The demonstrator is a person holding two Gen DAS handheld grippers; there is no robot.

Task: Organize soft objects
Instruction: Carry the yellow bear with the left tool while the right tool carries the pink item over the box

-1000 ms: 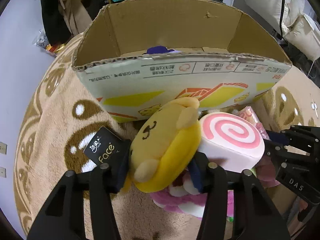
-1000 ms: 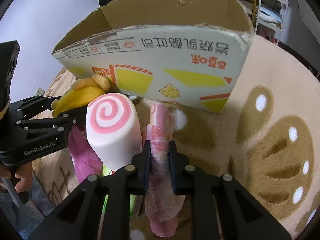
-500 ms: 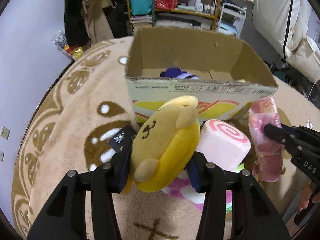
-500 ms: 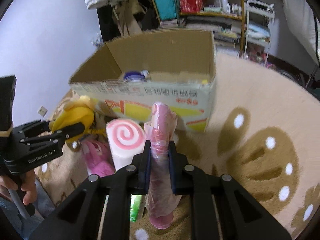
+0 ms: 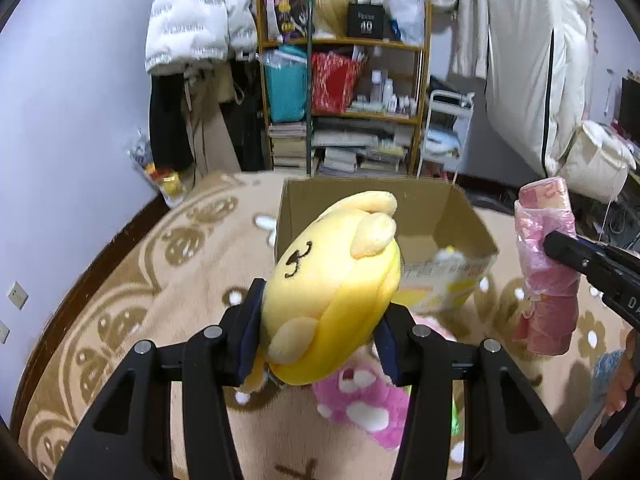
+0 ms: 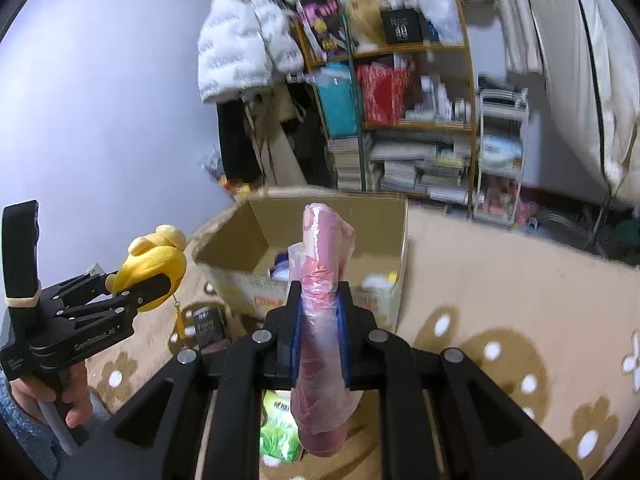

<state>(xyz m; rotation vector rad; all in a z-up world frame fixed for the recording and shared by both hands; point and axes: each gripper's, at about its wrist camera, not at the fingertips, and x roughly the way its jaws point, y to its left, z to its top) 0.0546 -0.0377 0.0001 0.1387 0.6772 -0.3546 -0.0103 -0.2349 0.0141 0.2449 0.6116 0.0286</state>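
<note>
My left gripper (image 5: 318,330) is shut on a yellow plush dog (image 5: 332,296) and holds it high above the rug, in front of the open cardboard box (image 5: 440,216). My right gripper (image 6: 319,322) is shut on a pink toy wrapped in clear plastic (image 6: 322,320), held upright in the air before the same box (image 6: 256,236). The pink wrapped toy also shows at the right of the left wrist view (image 5: 546,264); the plush dog shows at the left of the right wrist view (image 6: 154,266). The box holds some purple and white items (image 6: 280,268).
A pink plush (image 5: 360,400) lies on the beige patterned rug (image 5: 160,280) below my left gripper. A green packet (image 6: 278,428) and a black packet (image 6: 206,322) lie on the rug. Shelves (image 5: 344,100) with books and bags stand behind the box.
Both grippers have risen well above the rug with their toys. The box now looks smaller and lower, and its inside is visible. The pink swirl cushion has left view.
</note>
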